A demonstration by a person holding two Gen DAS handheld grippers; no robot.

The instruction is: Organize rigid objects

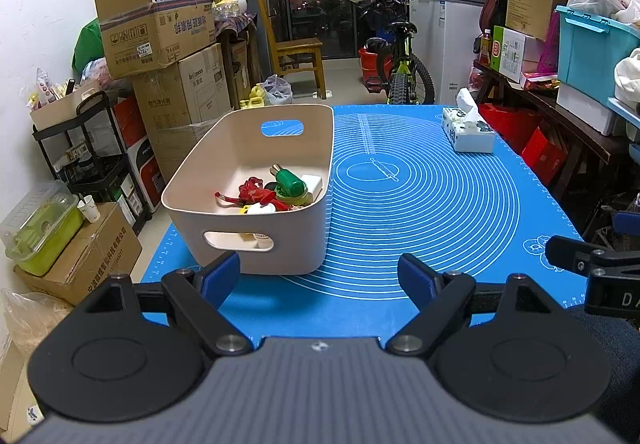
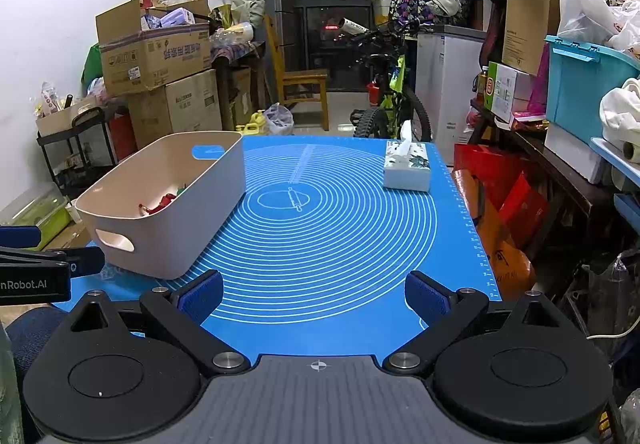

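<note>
Both grippers hang low over the near edge of the blue mat (image 1: 420, 204), tilted downward, side by side. Left gripper (image 1: 320, 276): fingers spread wide, nothing between them, released. Right gripper (image 2: 314, 296): fingers likewise spread wide and empty; the tip of one of its fingers shows at the right edge of the left wrist view.

Count, largest first:
- One blue mat with white concentric rings, covering the table.
- One beige bin (image 1: 256, 148) with two handle cut-outs, standing on the mat's left side, just beyond the left gripper.
- One tissue box (image 1: 468, 132) on the far right of the mat, well apart from the bin.
- Small rigid objects, all inside the bin, piled at its near end: one green bottle (image 1: 290, 182), one red toy (image 1: 256, 192), one white block (image 1: 314, 182); others are too jumbled to count.
</note>
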